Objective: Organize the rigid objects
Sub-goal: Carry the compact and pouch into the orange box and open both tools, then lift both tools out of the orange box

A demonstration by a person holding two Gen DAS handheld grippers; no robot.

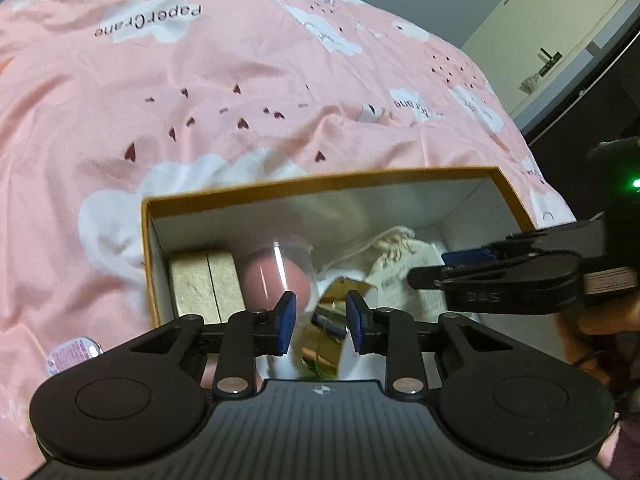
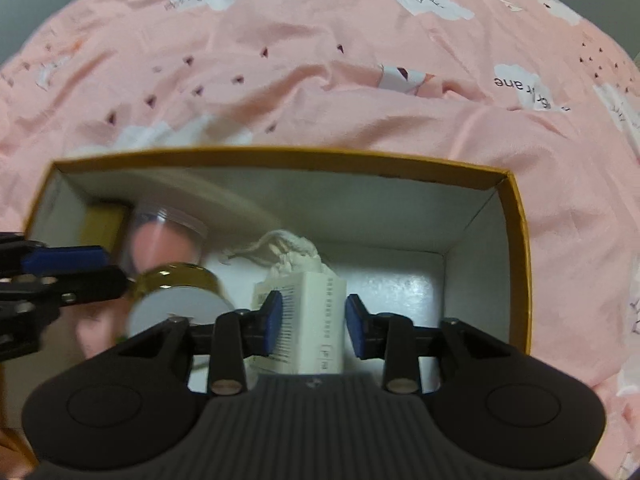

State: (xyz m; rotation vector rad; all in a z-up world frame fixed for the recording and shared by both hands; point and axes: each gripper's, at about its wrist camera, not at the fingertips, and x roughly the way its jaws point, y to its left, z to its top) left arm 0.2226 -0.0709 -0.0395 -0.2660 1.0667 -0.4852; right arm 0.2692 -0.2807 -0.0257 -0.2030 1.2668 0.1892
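My right gripper (image 2: 313, 326) sits partly open around the white pouch (image 2: 308, 320), pads not clamping it. My left gripper (image 1: 321, 322) hangs partly open, holding nothing, over the gold tin (image 1: 324, 344). Everything's inside the orange box (image 2: 520, 264); pink tub (image 2: 164, 240) at 10 o'clock, bedsheet (image 2: 320, 80) beyond.

The bedsheet (image 1: 248, 80) is pink, printed with white clouds and small dark hearts. The open box (image 2: 520, 240) has mustard-orange rims and a white inside. At its nine o'clock sits a tan block (image 1: 204, 284); the drawstring pouch (image 2: 296, 252) is cream.
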